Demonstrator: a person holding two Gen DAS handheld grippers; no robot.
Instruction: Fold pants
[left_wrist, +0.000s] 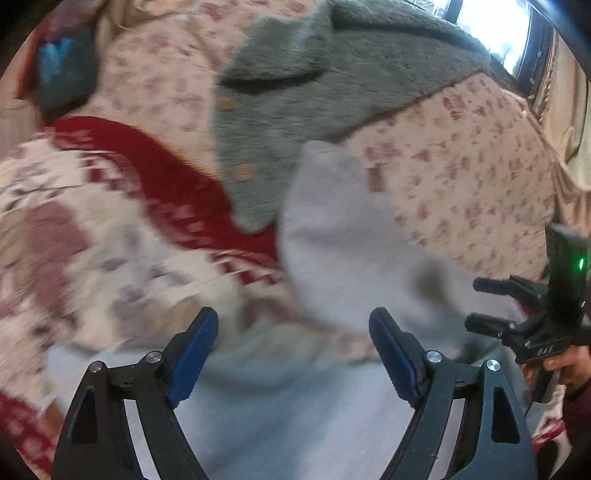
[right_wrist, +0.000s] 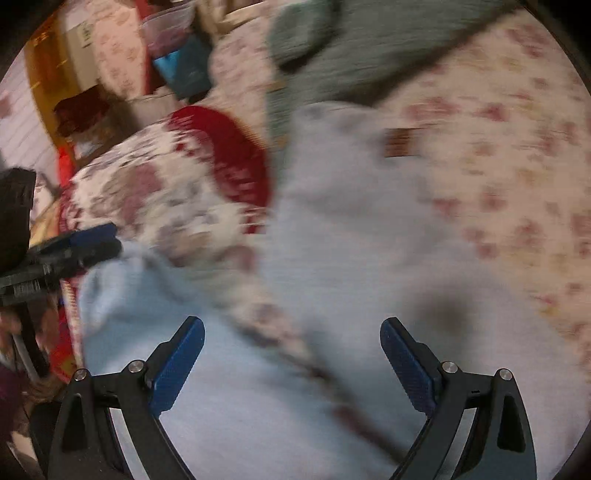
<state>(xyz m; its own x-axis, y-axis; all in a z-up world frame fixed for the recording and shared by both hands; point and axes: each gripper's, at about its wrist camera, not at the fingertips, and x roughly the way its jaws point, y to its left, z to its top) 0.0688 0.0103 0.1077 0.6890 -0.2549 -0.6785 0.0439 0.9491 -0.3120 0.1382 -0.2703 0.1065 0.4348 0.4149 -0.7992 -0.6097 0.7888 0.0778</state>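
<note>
Both wrist views, blurred by motion, look down on a bed covered by a floral bedspread (left_wrist: 480, 177), which carries several garments. Toward the left edge of the bed lies a red-and-white patterned knit (left_wrist: 110, 206), its red band curving across the middle of the left view. Beyond it, toward the far edge, a grey-green fleece garment (left_wrist: 332, 85) with light round buttons spreads over the bedspread, its lower tip touching the knit. To the right of these lie the pale blue-grey pants (left_wrist: 351, 240), running from beside the fleece tip back toward the near edge and under both tools; a small brown tag (right_wrist: 400, 142) shows near their far right border. The left gripper (left_wrist: 293, 354) hovers over the near part of the pants with its blue pads spread wide and nothing caught between them. The right gripper (right_wrist: 291, 363) likewise stands released above the cloth, its pads apart and empty; in the left view it appears at the right margin, held by a hand (left_wrist: 561, 365). In the right view a strip of the floral pattern crosses the pale cloth diagonally, and a lighter blue lobe lies at the left, so the pants seem loosely doubled or bunched rather than squared. As a judgement, folding is at an early or middle stage: no neat, compact stack is visible, and at least smoothing and a further fold appear to remain.
</note>
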